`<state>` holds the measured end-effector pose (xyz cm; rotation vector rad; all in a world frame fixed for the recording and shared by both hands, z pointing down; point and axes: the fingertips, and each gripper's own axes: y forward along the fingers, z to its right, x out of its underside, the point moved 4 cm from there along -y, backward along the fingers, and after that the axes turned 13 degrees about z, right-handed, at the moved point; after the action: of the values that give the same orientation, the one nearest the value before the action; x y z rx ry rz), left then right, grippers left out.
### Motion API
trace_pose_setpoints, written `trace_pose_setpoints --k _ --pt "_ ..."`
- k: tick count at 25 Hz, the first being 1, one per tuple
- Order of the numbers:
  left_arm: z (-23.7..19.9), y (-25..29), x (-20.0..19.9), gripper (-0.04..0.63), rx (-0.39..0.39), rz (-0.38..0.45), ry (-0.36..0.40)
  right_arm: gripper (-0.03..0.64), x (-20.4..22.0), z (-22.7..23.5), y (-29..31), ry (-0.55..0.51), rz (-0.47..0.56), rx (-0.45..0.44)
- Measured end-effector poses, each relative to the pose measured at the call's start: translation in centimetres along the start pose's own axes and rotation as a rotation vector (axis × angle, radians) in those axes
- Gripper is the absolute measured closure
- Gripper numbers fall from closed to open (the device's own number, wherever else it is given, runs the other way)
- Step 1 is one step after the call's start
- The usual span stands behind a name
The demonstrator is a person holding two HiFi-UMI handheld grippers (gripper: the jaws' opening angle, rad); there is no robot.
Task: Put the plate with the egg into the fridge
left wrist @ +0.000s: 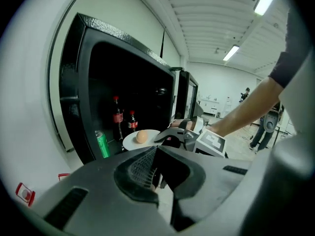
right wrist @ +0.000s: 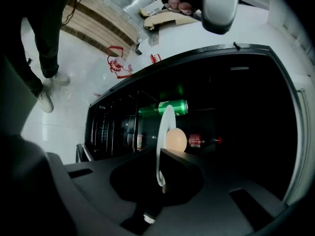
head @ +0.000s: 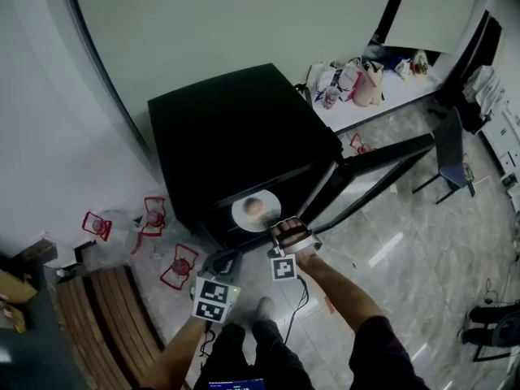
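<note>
A white plate (head: 246,216) carrying a brown egg (head: 254,205) hangs level at the mouth of the open black fridge (head: 236,128). My right gripper (head: 286,227) is shut on the plate's near rim. In the right gripper view the plate (right wrist: 162,129) runs edge-on between the jaws of the right gripper (right wrist: 161,176), with the egg (right wrist: 175,139) just past them. The left gripper view shows the plate (left wrist: 134,143) and egg (left wrist: 141,137) in front of the dark shelf. My left gripper (head: 226,262) stays lower left, jaws together and empty (left wrist: 156,163).
Two cola bottles (left wrist: 117,117) and a green can (left wrist: 102,145) stand inside the fridge. The fridge door (head: 382,165) swings open to the right. Red wire stands (head: 179,266) and a wooden bench (head: 97,315) lie on the floor to the left. A table with bags (head: 357,80) stands behind.
</note>
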<state>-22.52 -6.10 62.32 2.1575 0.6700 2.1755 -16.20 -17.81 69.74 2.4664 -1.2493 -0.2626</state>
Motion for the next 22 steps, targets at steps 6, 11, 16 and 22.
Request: trace_pose_setpoints --k 6,11,16,22 --pt "-0.4 2.7 3.2 0.586 -0.071 -0.028 -0.015 0.594 -0.2 -7.2 3.4 0.169 0.136 -0.322" --pt "-0.7 5.4 4.8 0.586 -0.081 -0.05 -0.019 0.594 -0.5 -8.7 5.9 0.187 0.206 -0.343" --pt "-0.3 10.2 7.7 0.586 0.003 -0.125 0.029 0.594 -0.3 -8.8 6.3 0.192 0.237 -0.368" --pt "-0.6 14.7 10.1 0.586 0.033 -0.182 0.051 0.592 -0.2 -8.3 6.1 0.211 0.272 -0.391"
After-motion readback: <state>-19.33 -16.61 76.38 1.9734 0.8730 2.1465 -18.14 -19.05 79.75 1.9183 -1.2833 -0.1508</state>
